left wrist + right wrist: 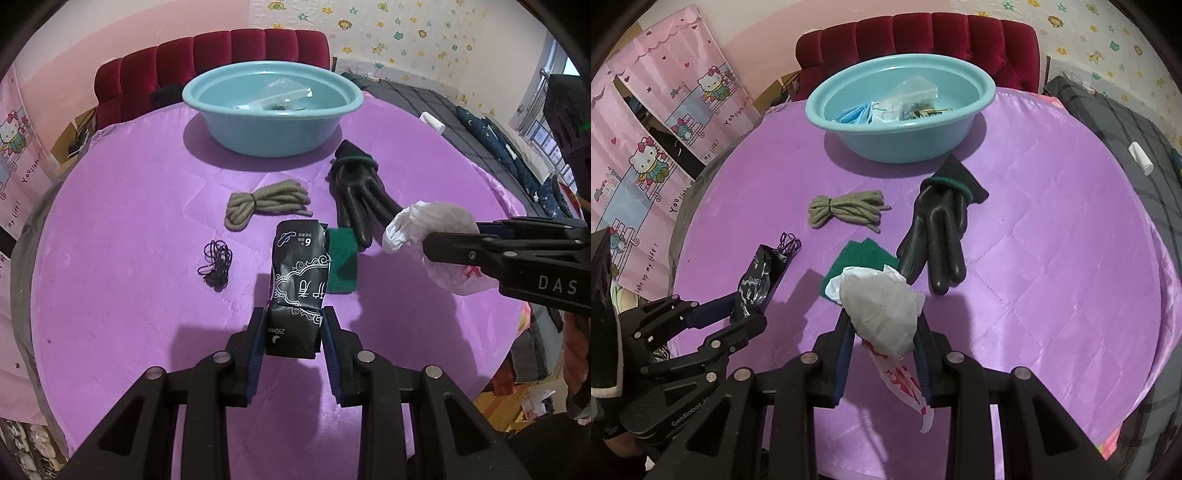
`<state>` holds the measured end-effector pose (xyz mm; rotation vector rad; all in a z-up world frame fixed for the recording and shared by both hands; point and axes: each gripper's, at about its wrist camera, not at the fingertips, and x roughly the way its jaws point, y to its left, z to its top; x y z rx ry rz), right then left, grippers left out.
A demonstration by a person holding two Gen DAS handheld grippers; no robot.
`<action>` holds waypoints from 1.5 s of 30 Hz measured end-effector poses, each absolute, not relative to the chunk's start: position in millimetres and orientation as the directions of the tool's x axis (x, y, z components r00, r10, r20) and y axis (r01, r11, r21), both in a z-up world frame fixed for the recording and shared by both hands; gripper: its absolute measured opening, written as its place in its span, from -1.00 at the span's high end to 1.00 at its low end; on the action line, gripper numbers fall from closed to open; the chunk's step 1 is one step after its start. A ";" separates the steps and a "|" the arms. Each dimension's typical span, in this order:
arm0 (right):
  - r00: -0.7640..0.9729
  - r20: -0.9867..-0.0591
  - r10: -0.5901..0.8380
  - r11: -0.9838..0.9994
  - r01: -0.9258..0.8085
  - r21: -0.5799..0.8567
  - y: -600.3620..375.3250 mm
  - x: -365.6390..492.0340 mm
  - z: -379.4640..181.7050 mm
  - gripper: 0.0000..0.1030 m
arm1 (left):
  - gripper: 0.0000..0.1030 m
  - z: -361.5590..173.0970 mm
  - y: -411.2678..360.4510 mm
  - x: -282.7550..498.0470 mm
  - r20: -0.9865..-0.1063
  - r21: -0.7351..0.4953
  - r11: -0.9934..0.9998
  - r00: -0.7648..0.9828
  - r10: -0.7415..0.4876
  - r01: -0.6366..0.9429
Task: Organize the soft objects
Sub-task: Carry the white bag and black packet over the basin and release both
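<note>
two black fingers [256, 334] of the left gripper [293, 334] clamp the lower end of a black packet [301, 280] with white print. the packet stands up between the blue pads and is off the purple cloth [129, 258]. just beyond the packet's tip, a bit to the right, a green pad [341, 258] lies flat on the cloth. to the left of the packet lies a small tangle of thin black cord [217, 264]. farther ahead lies a bundle of tan rope [264, 205], and to the right of it a black glove [354, 192] with a green cuff, fingers pointing back toward the grippers. at the far edge of the cloth stands a blue basin [273, 110] with some clear bags and other small things inside; i cannot tell exactly what they are.

the right gripper [882, 332] is clenched on a crumpled white bag [882, 310] with red print on its lower part, which hangs down between the jaws. the bag is also lifted off the cloth. seen from this gripper, the green pad and the glove fingers are just beyond the bag, the rope farther ahead to the left, and the basin straight ahead at the back. the left gripper with the packet is close by on its left side.

behind the basin is a red cushioned headboard [916, 33].
</note>
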<state>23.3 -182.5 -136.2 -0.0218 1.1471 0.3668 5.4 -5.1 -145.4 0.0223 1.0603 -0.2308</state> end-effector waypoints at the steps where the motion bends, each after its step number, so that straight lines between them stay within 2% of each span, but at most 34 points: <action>1: 0.360 -0.891 0.275 0.939 -0.299 0.169 -183.0 24.3 -133.9 0.38 | 0.37 -143.5 -5.4 5.0 -0.865 -0.093 0.975 0.468 -0.178 0.200; 16: 0.402 -0.873 0.277 0.934 -0.326 0.146 -184.6 45.4 -90.1 0.38 | 0.37 -88.6 -12.4 19.5 -0.824 -0.070 0.968 0.533 -0.193 0.243; 28: 0.465 -0.837 0.288 0.931 -0.340 0.131 -180.1 85.9 -50.9 0.37 | 0.37 -52.3 -13.7 59.7 -0.794 -0.060 0.963 0.572 -0.206 0.262; 45: 0.483 -0.829 0.283 0.941 -0.307 0.142 -172.6 180.8 -48.1 0.37 | 0.37 -49.8 -7.2 153.5 -0.789 -0.046 0.966 0.584 -0.191 0.253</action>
